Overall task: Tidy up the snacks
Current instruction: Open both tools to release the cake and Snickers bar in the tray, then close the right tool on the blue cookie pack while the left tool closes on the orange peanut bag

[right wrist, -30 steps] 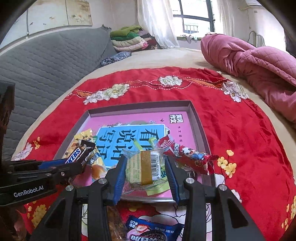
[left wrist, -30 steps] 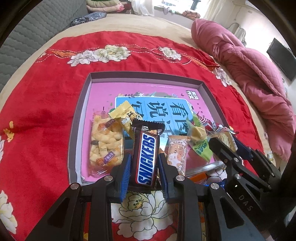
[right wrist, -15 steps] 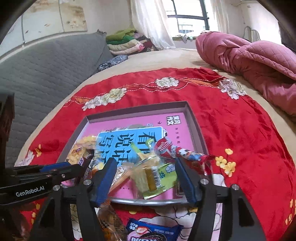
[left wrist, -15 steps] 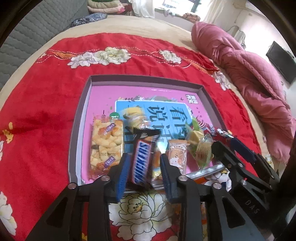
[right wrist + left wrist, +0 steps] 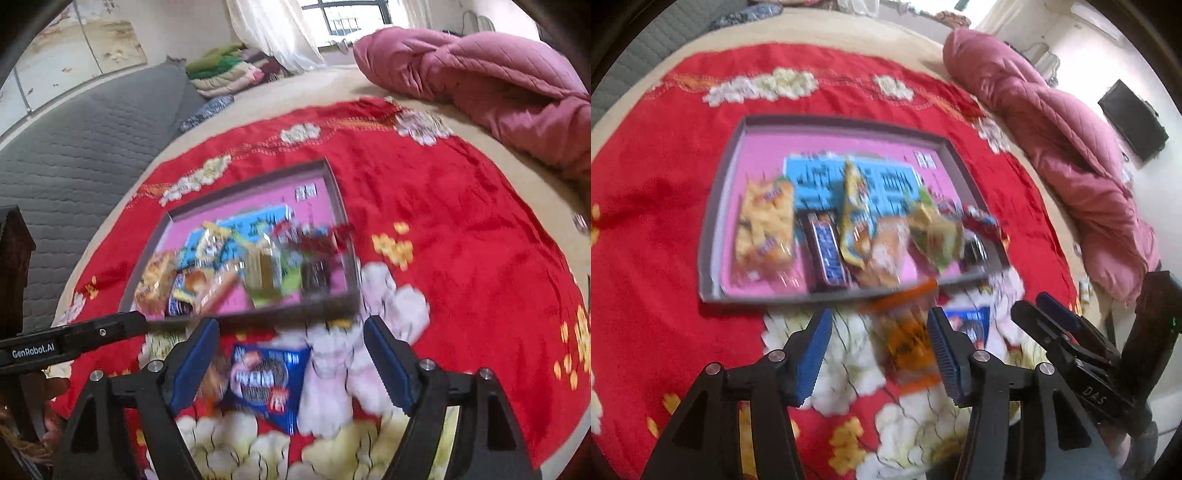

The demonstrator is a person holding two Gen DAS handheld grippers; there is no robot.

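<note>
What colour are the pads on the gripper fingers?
Blue pads, on black arms; clearest in the right wrist view.

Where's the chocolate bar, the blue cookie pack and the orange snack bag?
Chocolate bar (image 5: 827, 251): left wrist view, middle of its blue label.
Blue cookie pack (image 5: 264, 376): right wrist view, its centre.
Orange snack bag (image 5: 908, 339): left wrist view, its middle.

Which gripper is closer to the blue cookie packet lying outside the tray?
Right. The right gripper hangs open directly over the blue cookie packet; the left gripper is over the orange packet beside it.
</note>
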